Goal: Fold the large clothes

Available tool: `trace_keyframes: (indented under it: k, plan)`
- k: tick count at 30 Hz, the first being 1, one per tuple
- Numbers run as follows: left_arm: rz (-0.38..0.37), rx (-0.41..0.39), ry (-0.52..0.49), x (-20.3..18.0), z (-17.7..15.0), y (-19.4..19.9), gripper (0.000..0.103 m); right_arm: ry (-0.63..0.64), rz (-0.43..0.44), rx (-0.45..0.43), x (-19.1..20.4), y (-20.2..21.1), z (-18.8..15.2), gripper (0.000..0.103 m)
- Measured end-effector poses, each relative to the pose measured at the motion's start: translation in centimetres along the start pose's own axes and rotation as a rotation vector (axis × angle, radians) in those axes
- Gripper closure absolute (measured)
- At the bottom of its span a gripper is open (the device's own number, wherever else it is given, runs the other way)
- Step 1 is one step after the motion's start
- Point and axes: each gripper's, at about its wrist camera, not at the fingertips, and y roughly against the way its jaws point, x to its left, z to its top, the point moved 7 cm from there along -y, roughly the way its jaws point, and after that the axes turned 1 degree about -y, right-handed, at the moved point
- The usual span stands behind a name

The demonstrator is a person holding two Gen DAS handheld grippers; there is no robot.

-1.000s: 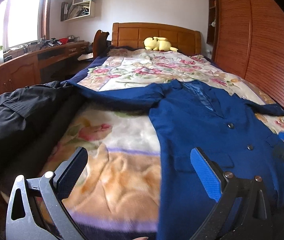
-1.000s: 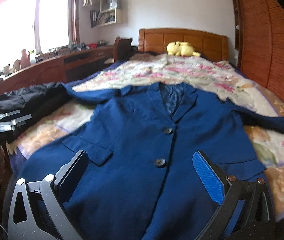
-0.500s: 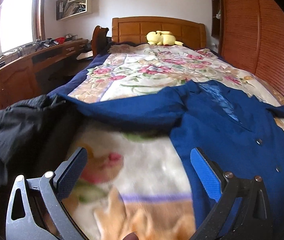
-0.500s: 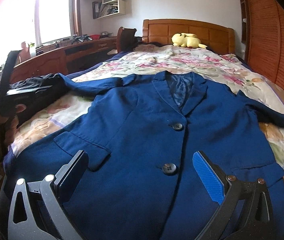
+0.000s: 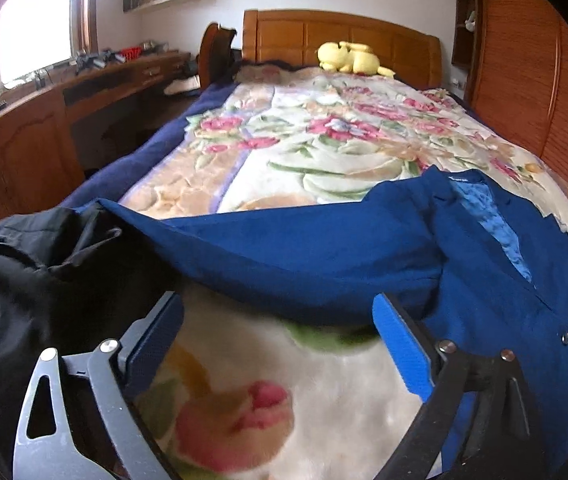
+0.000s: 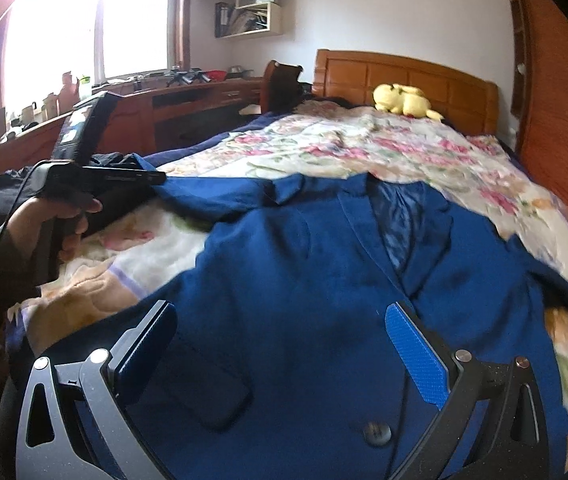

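Left hand-held gripper beside jacket sleeve

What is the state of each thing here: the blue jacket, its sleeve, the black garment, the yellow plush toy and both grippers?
blue jacket: spread flat on the bed, front up, not yet folded.
jacket sleeve: stretched out sideways towards the black garment.
black garment: crumpled at the bed's edge.
yellow plush toy: lying by the headboard.
left gripper: jaws closing, nothing between them.
right gripper: open, above the jacket, holding nothing.
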Motion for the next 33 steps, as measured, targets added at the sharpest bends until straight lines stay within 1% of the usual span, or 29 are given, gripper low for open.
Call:
trace_keyframes:
  k: [4,7,10,13,14,15,19,20,21,22,23,24,26,29,31,33]
  plan:
    - [-0.023,0.052,0.055,0.8,0.4,-2.1,0.011,0.024,0.031,0.004,1.5,-0.7,-0.6,0.0]
    - [0.0,0.096,0.092,1.4,0.4,-3.6,0.015,0.043,0.047,0.009,2.1,-1.0,-1.0,0.0]
    - [-0.015,0.154,0.148,2.1,-0.2,-5.0,0.021,0.071,0.047,0.01,2.6,-1.2,-1.6,0.0]
    - [0.001,0.181,0.143,2.6,-0.3,-6.0,0.03,0.095,0.047,0.014,3.0,-1.4,-2.2,0.0]
    - [-0.001,0.179,0.145,2.8,-0.2,-6.2,0.036,0.097,0.05,0.015,3.0,-1.5,-2.4,0.0]
    - [-0.007,0.174,0.151,3.1,0.0,-6.2,0.046,0.098,0.054,0.017,3.0,-1.5,-2.3,0.0]
    - [-0.019,0.16,0.172,3.8,1.4,-6.6,0.058,0.078,0.07,0.028,2.6,-1.9,-1.9,0.0]
    - [-0.024,0.161,0.17,3.9,1.6,-6.8,0.067,0.07,0.074,0.028,2.4,-2.0,-1.8,0.0]
    - [-0.03,0.163,0.165,3.9,1.9,-7.0,0.082,0.063,0.077,0.029,2.3,-2.0,-1.7,0.0]
    - [-0.033,0.167,0.159,3.8,2.1,-7.2,0.089,0.058,0.078,0.03,2.4,-1.9,-1.7,0.0]
    - [-0.029,0.166,0.142,3.6,2.3,-7.2,0.093,0.053,0.08,0.03,2.3,-1.9,-1.6,0.0]
    - [-0.017,0.153,0.11,3.0,2.7,-6.8,0.095,0.047,0.082,0.029,2.3,-1.8,-1.6,0.0]
    - [-0.003,0.114,0.047,1.7,3.5,-5.5,0.096,0.042,0.079,0.023,2.3,-1.3,-1.5,0.0]
    - [-0.032,0.061,-0.035,-1.3,4.8,-2.9,0.097,0.038,0.056,0.018,1.7,-0.9,-1.7,0.0]
    - [-0.053,0.027,-0.112,-4.5,5.7,-0.8,0.097,0.033,0.031,0.017,1.2,-0.6,-1.8,0.0]
    - [-0.072,0.01,-0.177,-6.9,6.3,1.0,0.097,0.032,0.008,0.011,0.6,0.0,-1.8,0.0]
